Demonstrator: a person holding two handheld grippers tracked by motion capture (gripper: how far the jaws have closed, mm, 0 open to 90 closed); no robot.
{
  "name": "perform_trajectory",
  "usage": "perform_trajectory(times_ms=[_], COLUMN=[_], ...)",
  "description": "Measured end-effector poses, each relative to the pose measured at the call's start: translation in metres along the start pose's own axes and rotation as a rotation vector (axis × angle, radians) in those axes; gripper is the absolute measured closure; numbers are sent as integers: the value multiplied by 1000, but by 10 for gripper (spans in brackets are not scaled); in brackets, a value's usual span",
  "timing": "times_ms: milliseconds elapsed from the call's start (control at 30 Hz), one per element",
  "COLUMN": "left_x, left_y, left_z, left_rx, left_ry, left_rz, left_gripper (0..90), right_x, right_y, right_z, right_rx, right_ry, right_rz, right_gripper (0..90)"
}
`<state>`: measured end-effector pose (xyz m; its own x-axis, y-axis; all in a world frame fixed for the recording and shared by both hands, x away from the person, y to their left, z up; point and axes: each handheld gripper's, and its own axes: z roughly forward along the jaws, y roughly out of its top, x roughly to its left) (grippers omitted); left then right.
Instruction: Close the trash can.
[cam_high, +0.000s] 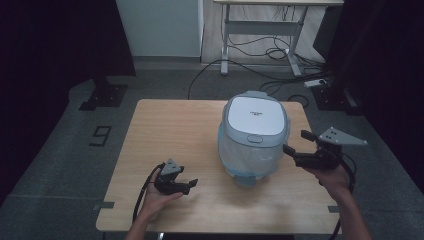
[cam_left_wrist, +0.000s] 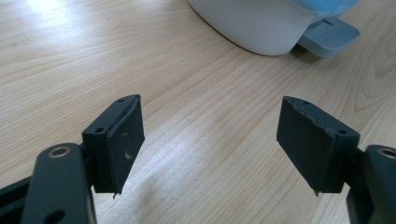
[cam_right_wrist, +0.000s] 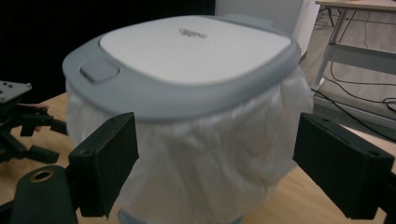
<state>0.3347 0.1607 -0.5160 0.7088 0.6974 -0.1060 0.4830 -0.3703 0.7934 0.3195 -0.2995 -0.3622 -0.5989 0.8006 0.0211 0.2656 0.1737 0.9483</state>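
A small bin stands right of centre on the wooden table (cam_high: 165, 125). It has a grey lid (cam_high: 256, 116) with a white top panel, a white bag liner (cam_high: 247, 152) hanging out under the rim, and a blue pedal (cam_high: 245, 179) at the front. My right gripper (cam_high: 296, 141) is open just beside the bin's right side, pointing at it. In the right gripper view its jaws frame the liner (cam_right_wrist: 210, 154) under the lid (cam_right_wrist: 196, 46), with no contact that I can see. My left gripper (cam_high: 190, 185) rests open, low over the table at the front left, with nothing between its pads (cam_left_wrist: 123, 144).
In the left gripper view the bin's white base (cam_left_wrist: 261, 23) and pedal (cam_left_wrist: 329, 35) lie ahead across bare wood. The left gripper (cam_right_wrist: 18, 121) shows at the far left of the right gripper view. Beyond the table stand a desk frame (cam_high: 260, 30) and floor cables (cam_high: 280, 80).
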Motion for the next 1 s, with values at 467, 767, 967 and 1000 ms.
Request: perform_trajectory(times_ms=[467,767,967,1000], left_x=[5,9,9,10], left_y=[-3,-5,-5,-5], left_z=[0,-1,-3,-3], left_rx=[11,7,3,2], left_ry=[30,41,45,46], left_rz=[-6,-19,-19,-21], left_gripper=[232,229,228,228], right_x=[-1,-2,-3,-3], right_y=[-86,-138,-144,-144], right_z=[-6,11,17,17], right_rx=[49,136,158,156], right_ry=[29,34,33,33], right_rz=[78,129,136,134], right_gripper=[131,132,132,132])
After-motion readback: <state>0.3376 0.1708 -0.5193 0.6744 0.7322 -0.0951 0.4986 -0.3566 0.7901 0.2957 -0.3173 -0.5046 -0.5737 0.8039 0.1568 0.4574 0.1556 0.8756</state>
